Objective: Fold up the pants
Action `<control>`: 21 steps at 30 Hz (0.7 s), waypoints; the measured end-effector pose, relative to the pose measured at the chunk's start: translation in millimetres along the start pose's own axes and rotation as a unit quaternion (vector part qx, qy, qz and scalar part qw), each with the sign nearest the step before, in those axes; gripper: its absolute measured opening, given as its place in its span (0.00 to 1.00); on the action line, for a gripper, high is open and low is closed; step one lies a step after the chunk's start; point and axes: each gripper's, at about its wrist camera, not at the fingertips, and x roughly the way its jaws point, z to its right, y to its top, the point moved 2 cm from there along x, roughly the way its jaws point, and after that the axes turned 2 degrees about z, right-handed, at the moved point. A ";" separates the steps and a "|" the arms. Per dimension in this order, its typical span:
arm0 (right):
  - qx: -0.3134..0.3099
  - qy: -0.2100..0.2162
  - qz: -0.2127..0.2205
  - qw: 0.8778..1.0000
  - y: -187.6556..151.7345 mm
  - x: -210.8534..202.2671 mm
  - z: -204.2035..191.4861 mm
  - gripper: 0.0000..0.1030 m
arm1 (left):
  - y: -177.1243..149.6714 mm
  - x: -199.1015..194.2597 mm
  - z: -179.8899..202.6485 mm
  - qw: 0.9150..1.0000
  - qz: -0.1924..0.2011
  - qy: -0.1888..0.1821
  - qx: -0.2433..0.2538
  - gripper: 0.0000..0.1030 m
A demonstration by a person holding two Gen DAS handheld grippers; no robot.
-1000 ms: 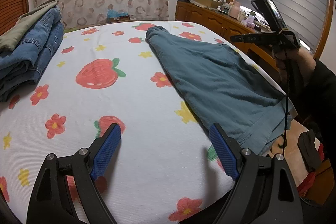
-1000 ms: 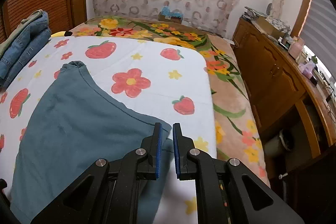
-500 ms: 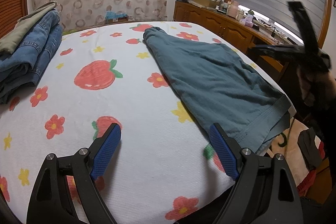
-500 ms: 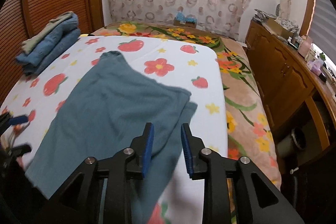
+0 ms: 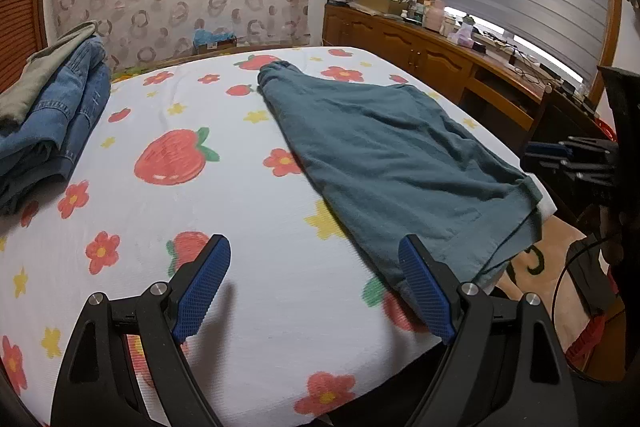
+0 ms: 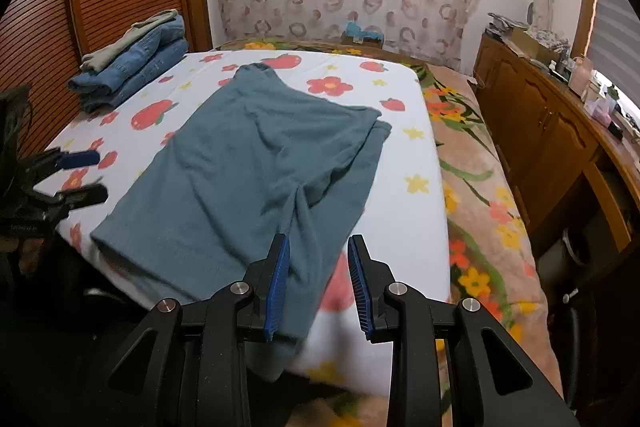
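Note:
Teal pants (image 5: 384, 155) lie flat on the strawberry-print sheet (image 5: 192, 211), folded leg over leg, one end toward the far wall. In the right wrist view the pants (image 6: 248, 167) stretch away from my right gripper (image 6: 320, 247), which hovers open over their near corner; the pads do not press the cloth. My left gripper (image 5: 314, 251) is open wide just above the sheet, its right finger beside the pants' near end. Each gripper shows in the other's view: the right gripper (image 5: 560, 155) at the right edge, the left gripper (image 6: 80, 175) at the left.
Folded jeans with a beige garment on top (image 5: 60, 115) are stacked at the sheet's far left (image 6: 136, 71). A floral blanket (image 6: 480, 187) covers the bed's right side. A wooden dresser with clutter (image 6: 540, 115) runs along the right wall below the window.
My right gripper's jaws parted and let go of the pants, then drew back toward the bed's near edge. The pants settled flat. My left gripper stayed put.

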 end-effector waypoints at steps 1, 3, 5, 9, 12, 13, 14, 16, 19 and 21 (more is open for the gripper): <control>-0.001 0.000 0.001 1.000 -2.3 -3.4 -0.7 0.30 | 0.5 -0.8 1.9 1.000 0.000 -0.002 0.002 0.84; -0.001 -0.003 0.003 1.000 -1.0 -6.7 -0.2 0.30 | 1.6 -2.0 5.2 1.000 0.000 -0.005 0.006 0.84; 0.002 -0.004 0.005 1.000 -2.7 -9.3 0.3 0.30 | 3.0 -2.9 9.2 1.000 0.000 -0.009 0.011 0.84; 0.012 0.003 0.004 1.000 -8.0 -8.5 -1.5 0.30 | 3.2 -1.3 19.3 0.999 -0.007 -0.018 0.026 0.84; 0.020 0.011 0.000 1.000 -12.0 -4.3 -0.7 0.30 | 0.8 3.2 24.8 0.999 -0.017 -0.023 0.034 0.84; 0.022 0.013 -0.002 1.000 -12.6 -2.4 -0.4 0.30 | 0.2 3.9 25.7 0.999 -0.019 -0.025 0.035 0.84; 0.025 0.015 -0.003 1.000 -14.2 -0.8 0.4 0.30 | -0.3 4.6 26.8 0.999 -0.022 -0.027 0.036 0.84; 0.029 0.018 -0.007 0.999 -15.5 1.7 0.4 0.30 | -0.6 4.3 29.0 0.999 -0.023 -0.029 0.038 0.84; 0.031 0.025 -0.011 0.999 -16.4 4.4 -0.9 0.30 | -0.8 4.4 30.8 0.998 -0.024 -0.031 0.042 0.84; 0.035 0.033 -0.010 0.999 -15.9 4.2 -1.1 0.18 | -2.4 6.2 30.5 0.998 -0.028 -0.031 0.041 0.84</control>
